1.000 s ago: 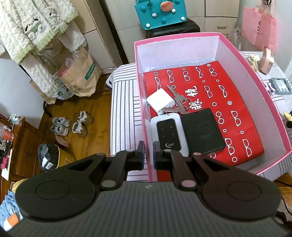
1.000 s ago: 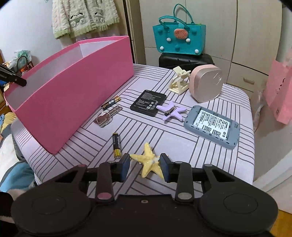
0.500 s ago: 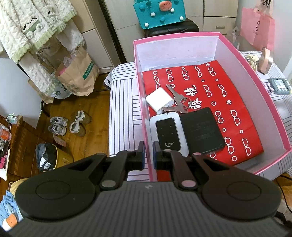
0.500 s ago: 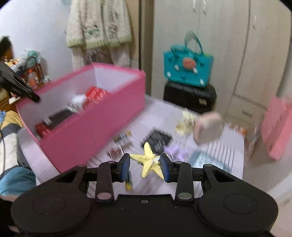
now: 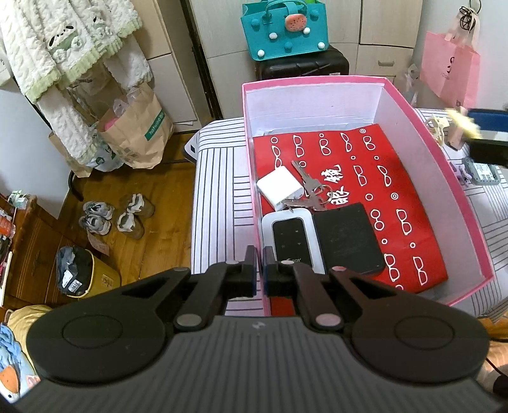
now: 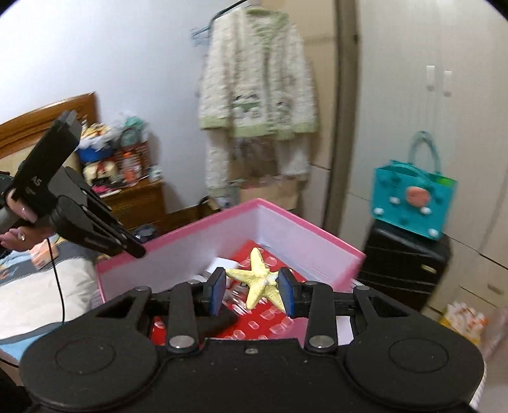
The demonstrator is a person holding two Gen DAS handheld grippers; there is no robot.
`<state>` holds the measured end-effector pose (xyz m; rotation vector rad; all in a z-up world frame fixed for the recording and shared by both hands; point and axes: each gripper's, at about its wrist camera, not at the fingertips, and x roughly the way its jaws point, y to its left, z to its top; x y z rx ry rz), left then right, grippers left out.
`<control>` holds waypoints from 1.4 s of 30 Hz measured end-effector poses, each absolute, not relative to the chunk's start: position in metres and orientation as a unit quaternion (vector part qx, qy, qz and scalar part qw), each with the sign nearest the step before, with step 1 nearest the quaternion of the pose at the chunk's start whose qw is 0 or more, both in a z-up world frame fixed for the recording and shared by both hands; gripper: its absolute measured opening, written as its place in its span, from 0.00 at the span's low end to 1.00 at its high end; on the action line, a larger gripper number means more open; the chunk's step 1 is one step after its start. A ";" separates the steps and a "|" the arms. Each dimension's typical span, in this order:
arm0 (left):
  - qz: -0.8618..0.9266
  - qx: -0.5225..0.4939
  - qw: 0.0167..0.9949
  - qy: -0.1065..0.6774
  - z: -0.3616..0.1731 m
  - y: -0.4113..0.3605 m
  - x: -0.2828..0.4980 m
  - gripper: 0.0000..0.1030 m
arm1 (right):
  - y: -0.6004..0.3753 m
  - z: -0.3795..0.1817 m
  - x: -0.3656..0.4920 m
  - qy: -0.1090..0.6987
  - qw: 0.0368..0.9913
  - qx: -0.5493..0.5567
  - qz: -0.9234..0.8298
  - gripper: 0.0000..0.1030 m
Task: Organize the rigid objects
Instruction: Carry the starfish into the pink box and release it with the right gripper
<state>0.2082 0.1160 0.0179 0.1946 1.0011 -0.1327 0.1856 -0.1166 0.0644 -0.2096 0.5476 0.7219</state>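
Note:
My right gripper is shut on a pale yellow starfish and holds it in the air over the open pink box. In the left wrist view the pink box has a red printed sheet on its floor, with a white adapter, keys, a white pocket router and a black flat device on it. My left gripper is shut and empty at the box's near left wall. The right gripper with the starfish shows blurred at the right edge.
The box stands on a striped tablecloth. A grey router, a purple clip and a cream clip lie right of the box. A teal bag on a black case stands behind. Shoes and bags are on the floor left.
My right gripper has lifted the starfish off the tablecloth and swung it left to over the pink box. My left gripper has stayed at the box's near wall.

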 end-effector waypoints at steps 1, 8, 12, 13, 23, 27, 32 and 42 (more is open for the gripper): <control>-0.064 0.093 0.871 0.478 0.018 0.116 0.208 0.03 | -0.107 0.063 0.194 0.270 0.888 -0.108 0.356 0.40; -0.061 0.079 0.873 0.477 0.011 0.119 0.209 0.03 | -0.045 0.027 0.260 0.374 0.841 -0.141 0.365 0.40; -0.064 0.074 0.874 0.477 0.012 0.121 0.207 0.03 | -0.027 0.001 0.284 0.425 0.820 -0.156 0.350 0.40; -0.065 0.071 0.874 0.477 0.012 0.122 0.207 0.03 | -0.025 -0.005 0.288 0.434 0.817 -0.156 0.347 0.40; -0.074 0.051 0.875 0.476 0.009 0.128 0.207 0.03 | -0.031 -0.017 0.303 0.469 0.813 -0.143 0.314 0.47; -0.076 0.049 0.874 0.477 0.010 0.129 0.208 0.03 | -0.056 0.001 0.289 0.445 0.831 -0.091 0.322 0.48; -0.067 0.045 0.876 0.476 0.009 0.128 0.208 0.03 | -0.100 0.036 0.249 0.378 0.861 -0.054 0.337 0.50; -0.046 0.039 0.876 0.479 0.006 0.124 0.207 0.03 | -0.191 0.050 0.201 0.341 0.902 -0.047 0.262 0.53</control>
